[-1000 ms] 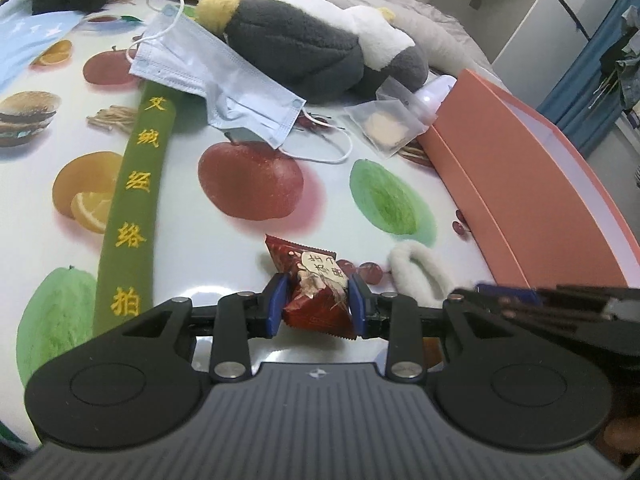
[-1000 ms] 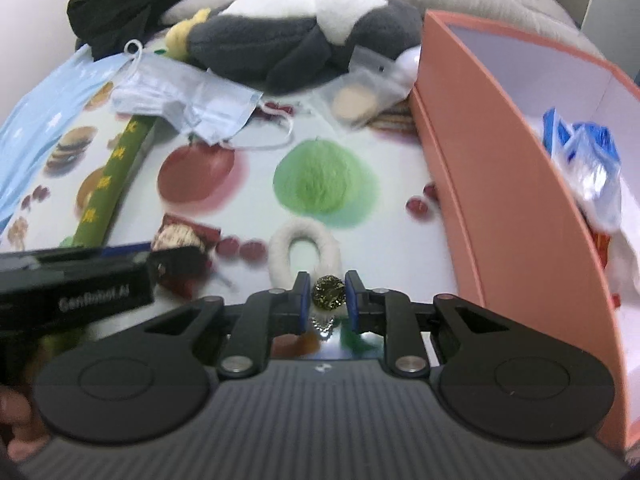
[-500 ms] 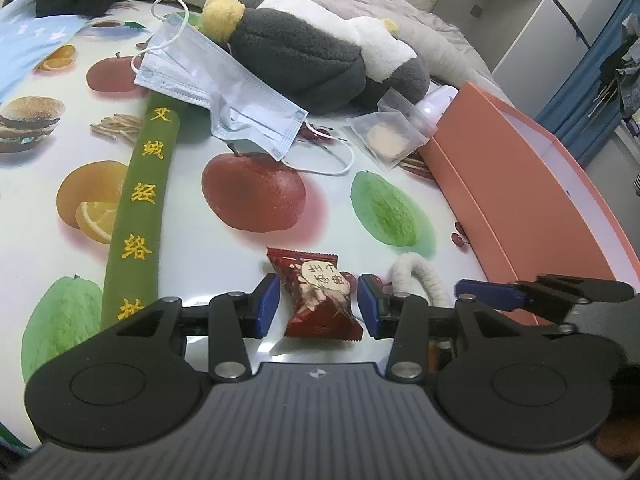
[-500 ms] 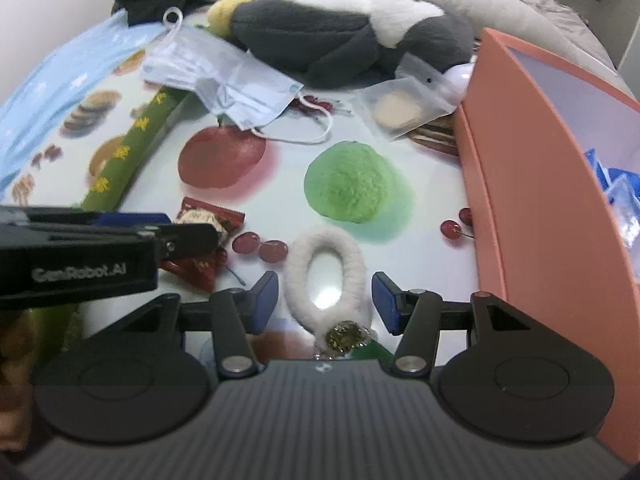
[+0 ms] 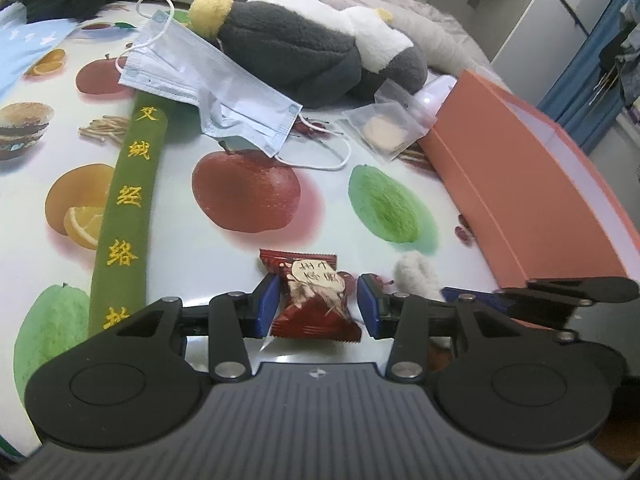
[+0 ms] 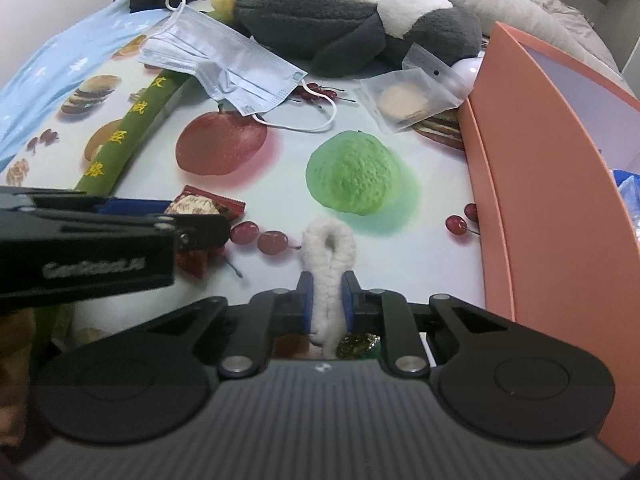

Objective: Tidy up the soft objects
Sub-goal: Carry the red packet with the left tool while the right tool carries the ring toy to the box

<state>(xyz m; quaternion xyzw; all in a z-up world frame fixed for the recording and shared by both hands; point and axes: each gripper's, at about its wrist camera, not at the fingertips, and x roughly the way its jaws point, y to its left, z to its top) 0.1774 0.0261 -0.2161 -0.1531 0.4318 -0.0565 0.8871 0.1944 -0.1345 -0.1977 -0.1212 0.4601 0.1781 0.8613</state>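
left gripper [image 5: 318, 304]: fingers apart around snack [image 5: 314, 300], not pressing | right gripper [image 6: 325, 304]: fingers closing, squeezing scrunchie [image 6: 329, 268]

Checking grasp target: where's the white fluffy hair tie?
Right wrist view, bottom centre: white fluffy hair tie squeezed between the closing right gripper pads, near the printed cherries.

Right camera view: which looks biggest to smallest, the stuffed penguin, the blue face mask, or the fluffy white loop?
1. Stuffed penguin
2. Blue face mask
3. Fluffy white loop, smallest even though it lies nearest the camera.
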